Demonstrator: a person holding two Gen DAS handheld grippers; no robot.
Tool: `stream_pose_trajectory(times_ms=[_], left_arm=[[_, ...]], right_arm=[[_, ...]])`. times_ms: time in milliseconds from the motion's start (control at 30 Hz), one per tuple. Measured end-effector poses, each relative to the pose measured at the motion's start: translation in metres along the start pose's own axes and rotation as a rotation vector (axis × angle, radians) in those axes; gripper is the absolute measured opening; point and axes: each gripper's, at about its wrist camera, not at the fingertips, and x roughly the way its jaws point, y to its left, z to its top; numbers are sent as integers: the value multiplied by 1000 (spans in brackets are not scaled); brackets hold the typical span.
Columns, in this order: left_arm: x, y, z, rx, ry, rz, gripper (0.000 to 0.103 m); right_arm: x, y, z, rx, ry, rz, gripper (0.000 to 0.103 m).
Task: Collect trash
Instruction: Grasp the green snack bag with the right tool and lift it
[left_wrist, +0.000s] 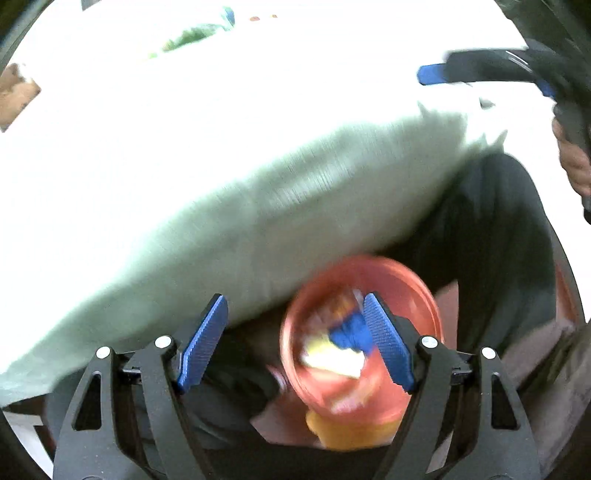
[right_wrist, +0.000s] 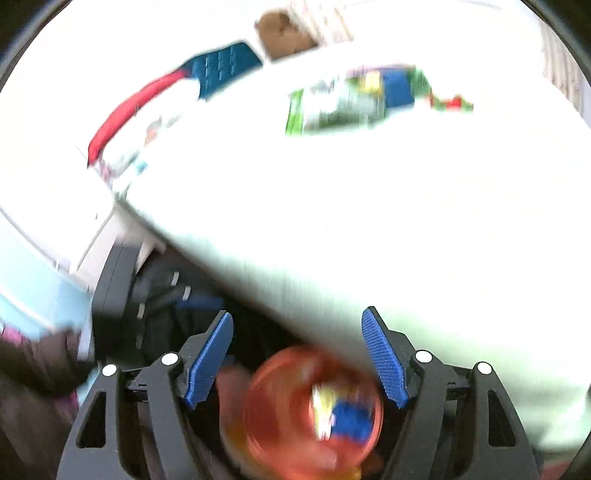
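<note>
Trash, collected portion: blurred wrappers (left_wrist: 343, 343), blue, yellow and white, lying inside the orange-red bucket (left_wrist: 402, 280), which stands on the floor below the near edge of the pale green surface (left_wrist: 258, 206). All places below are given relative to this bucket.

Item 1. Left tongs (left_wrist: 295, 339): released, nothing between the blue pads, directly above the bucket mouth.

Item 2. Right tongs (right_wrist: 299, 354): released, empty, also above the bucket, the surface edge crossing just beyond them. The left wrist view shows them high and to the right of the bucket.

Item 3. Uncollected trash: a green, white and blue packet (right_wrist: 354, 99) on the surface, well apart from the bucket, on the far side. A smaller red and green scrap (right_wrist: 450, 103) lies just beside it.

Item 4. Red and blue object (right_wrist: 166, 92) past the surface, far from the bucket; too blurred to identify.

Risks, as judged:
- Both views are heavily smeared; a reach made at this pace could overshoot the packet or push it further from the bucket.
- The bucket sits partly under the surface edge, so a wrapper let go too early could land on the surface or floor.
- 2 tongs working over 1 bucket may collide.
- A knock could tip the bucket and spill the contents.
</note>
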Motion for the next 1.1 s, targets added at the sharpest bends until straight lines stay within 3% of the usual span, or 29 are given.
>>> stream_pose_trajectory(times_ms=[167,400,467,700,733,767,800,900,1100], left_arm=[[-15,12,6,-72,-107,45,75],[-23,28,6,-152,-165,15,75],[-17,27,3,-147,-168,27,75],[-5,38,-2,-204,-155,5,75],[-5,39,-2,-210,-156,0,75],[-5,40,-2,-214,-158,-7,75],[-6,40,-2,-214,-159,-8,75],[-9,40,0,-206,-165,3,75],[-28,43,12,-197,-212,8,75]], right_arm=[[22,23,77,-301,-40,-141,71],[96,40,146,-767,98,-221,76],[117,36,152,-812,161,-233,76],[182,14,162,-922,328,-251,76],[187,10,161,-919,342,-245,67],[190,8,161,-904,351,-243,48],[192,7,161,-880,361,-240,43],[182,1,160,-840,308,-241,38],[127,-20,148,-637,160,-158,35]])
